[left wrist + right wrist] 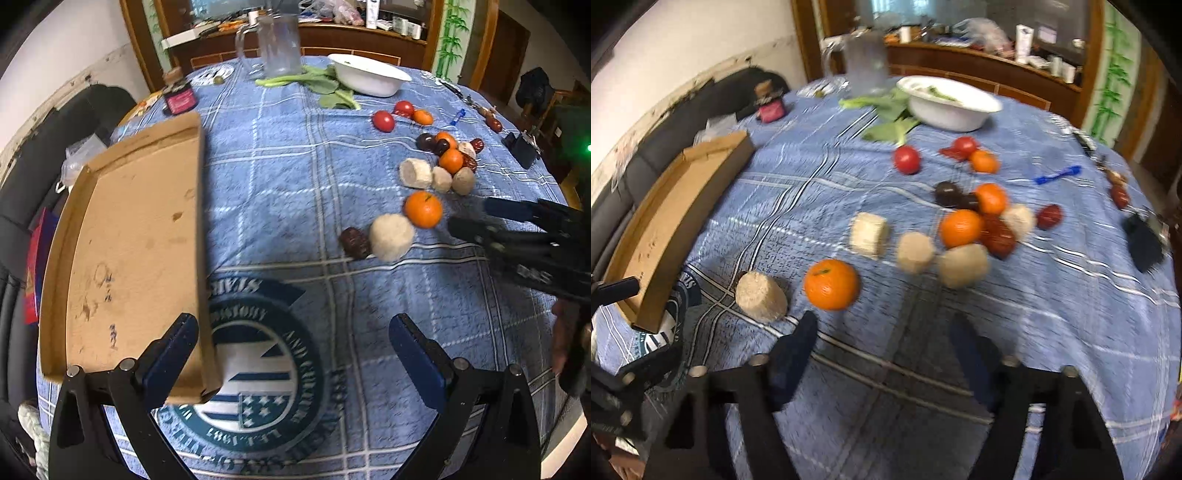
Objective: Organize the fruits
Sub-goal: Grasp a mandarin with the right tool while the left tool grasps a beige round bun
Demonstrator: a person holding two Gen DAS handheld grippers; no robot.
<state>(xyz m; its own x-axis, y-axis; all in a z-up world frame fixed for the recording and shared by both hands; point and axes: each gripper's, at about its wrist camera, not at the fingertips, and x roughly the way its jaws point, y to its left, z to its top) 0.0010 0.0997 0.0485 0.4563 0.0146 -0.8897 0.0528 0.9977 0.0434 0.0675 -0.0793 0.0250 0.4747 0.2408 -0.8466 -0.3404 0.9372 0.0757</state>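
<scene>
I judged the job barely begun: the cardboard tray (122,240) lay bare, no fruit in it, and every piece sat loose on the blue cloth (280,192).

My left gripper (295,354) was spread wide and held nothing. Its left finger (173,350) stood over the tray's near corner; whether it touched the card I could not tell. The fruit lay ahead and to the right of it.

My right gripper (886,354) was also wide open and empty, hovering low over the cloth. Just ahead of its left finger (794,354) sat an orange (832,283), with a pale round lump (761,297) beside it further left. Beyond, well ahead, lay the main heap (975,225) of oranges, dark red fruit and more pale lumps, then two tomatoes (907,158). The tray stood far off to its left.

All of it was left to move, I reckoned, the near orange likeliest first.
</scene>
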